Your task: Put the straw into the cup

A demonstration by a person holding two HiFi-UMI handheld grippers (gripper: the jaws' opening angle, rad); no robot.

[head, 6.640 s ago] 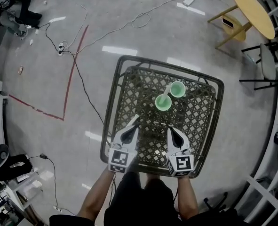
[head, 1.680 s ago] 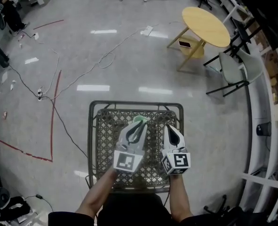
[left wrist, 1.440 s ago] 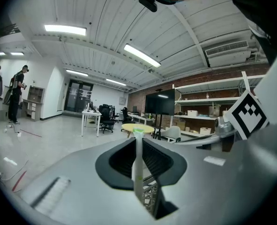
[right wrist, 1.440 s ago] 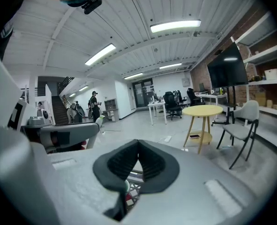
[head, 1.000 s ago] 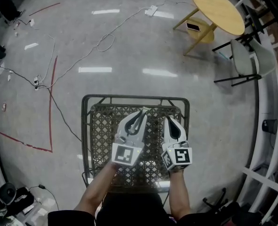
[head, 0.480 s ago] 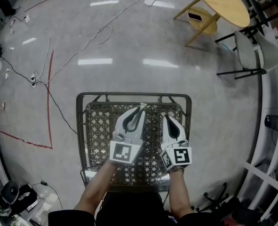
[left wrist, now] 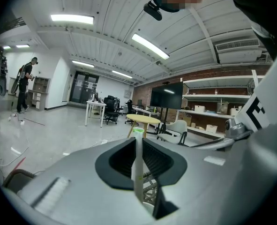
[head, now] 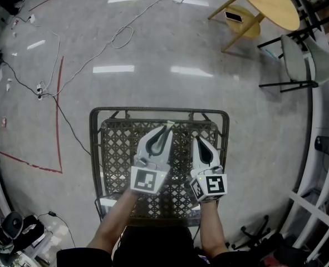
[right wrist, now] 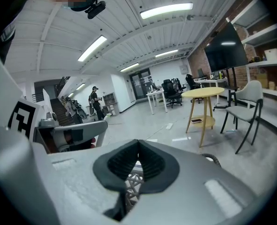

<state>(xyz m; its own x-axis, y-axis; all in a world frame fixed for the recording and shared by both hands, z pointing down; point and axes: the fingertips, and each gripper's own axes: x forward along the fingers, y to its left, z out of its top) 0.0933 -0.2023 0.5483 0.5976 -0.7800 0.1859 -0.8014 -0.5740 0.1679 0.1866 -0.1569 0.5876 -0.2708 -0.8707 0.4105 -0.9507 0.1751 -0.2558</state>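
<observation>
Straw pinched upright in left gripper, at 12 o'clock over mesh table; no cup in view.
Risk: the thin straw twists or slips from the narrow pinch and drops through the mesh; with the cup unseen, aiming is blind. Right gripper closed on nothing, at 3 o'clock of left. Wooden table and chair at 1 o'clock, floor cables at 11; nothing blocks.
</observation>
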